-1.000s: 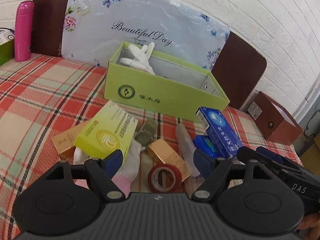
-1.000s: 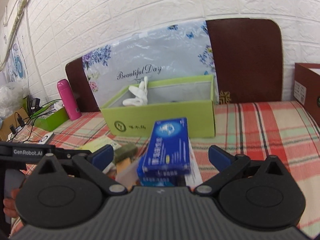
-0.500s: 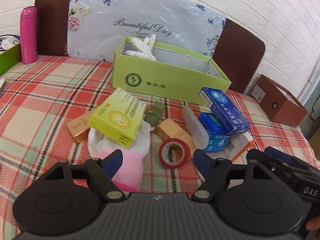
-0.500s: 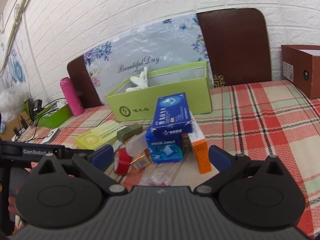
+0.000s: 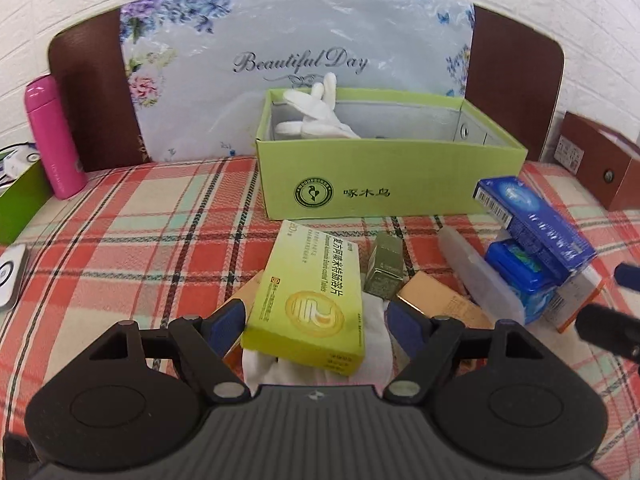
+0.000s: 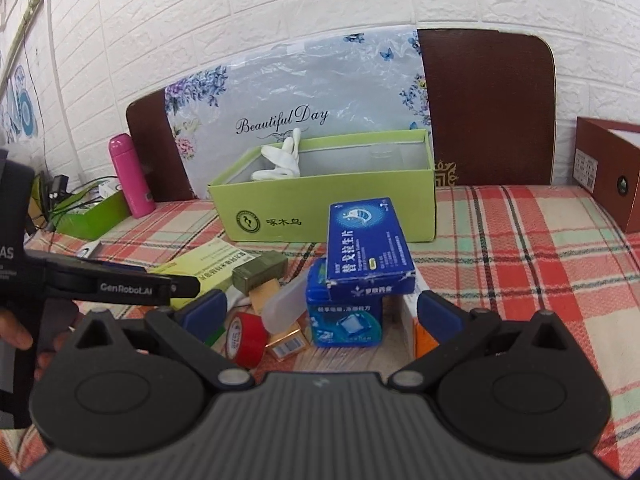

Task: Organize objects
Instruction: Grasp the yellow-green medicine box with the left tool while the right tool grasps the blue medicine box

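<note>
My left gripper (image 5: 316,320) is open and low over the pile, with a yellow-green medicine box (image 5: 312,300) between its fingers; a gap shows at the right pad. The box rests on a white and pink glove (image 5: 376,344). My right gripper (image 6: 320,314) is open, with nothing gripped. Just ahead of it a blue medicine box (image 6: 366,240) lies on a blue plastic case (image 6: 344,320). A red tape roll (image 6: 246,336) lies to its left. The open green carton (image 5: 388,196) behind holds white gloves (image 5: 316,116).
A small olive box (image 5: 386,266), a gold box (image 5: 440,300), a clear plastic case (image 5: 480,280) and an orange-edged box (image 6: 420,332) crowd the plaid cloth (image 5: 140,248). A pink bottle (image 5: 52,140) stands far left, a brown box (image 6: 608,172) far right. A hand (image 6: 16,332) holds the left gripper.
The left gripper rolled level and shifted left, so the yellow-green box now lies between its fingers and the red tape has left its view. The right gripper drew back from the blue box.
</note>
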### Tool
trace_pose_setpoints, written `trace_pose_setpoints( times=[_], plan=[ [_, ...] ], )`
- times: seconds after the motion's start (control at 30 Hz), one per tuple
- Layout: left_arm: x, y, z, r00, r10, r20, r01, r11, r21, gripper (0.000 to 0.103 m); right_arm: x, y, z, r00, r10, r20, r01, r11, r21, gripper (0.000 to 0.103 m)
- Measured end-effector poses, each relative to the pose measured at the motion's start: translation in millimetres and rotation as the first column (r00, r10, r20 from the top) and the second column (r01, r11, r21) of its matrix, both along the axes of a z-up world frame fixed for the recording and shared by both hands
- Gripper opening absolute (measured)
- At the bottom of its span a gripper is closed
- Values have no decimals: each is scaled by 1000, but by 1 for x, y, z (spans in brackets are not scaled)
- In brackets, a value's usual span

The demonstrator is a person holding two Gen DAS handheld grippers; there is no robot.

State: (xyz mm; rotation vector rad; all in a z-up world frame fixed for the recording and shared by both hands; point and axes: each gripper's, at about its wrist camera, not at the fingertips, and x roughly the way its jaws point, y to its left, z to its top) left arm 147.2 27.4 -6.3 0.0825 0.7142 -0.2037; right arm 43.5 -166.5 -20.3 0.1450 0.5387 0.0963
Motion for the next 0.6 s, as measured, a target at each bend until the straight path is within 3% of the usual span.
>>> trace_pose_setpoints(
  times=[0.2,0.23,0.37,0.47,0.53,0.6],
  plan=[
    [23,-1,-17,999,-24,-43,24,1000,0,80,27,8,-6,1000,-22,14,24,991,-131,103],
    [22,0,-18,999,-22,-30,22,1000,3,75,32,8,-7,1000,-27,10,28,989,-146,103],
    [22,8,-12,999,-22,-39,20,999,-45,70,44,4,-10,999,-41,9,42,989,-142,96],
    [16,17,-4,999,-3,-41,-1,995,-101,70,47,2,-9,999,-45,15,47,991,-125,82],
    [6,23,4,1000,3,-19,-6,992,-126,70,50,0,-10,999,-47,-2,46,991,-124,57],
    [-8,31,12,1000,-5,-6,4,986,-168,70,47,-3,-10,999,-45,-1,44,994,-104,56]
  ],
)
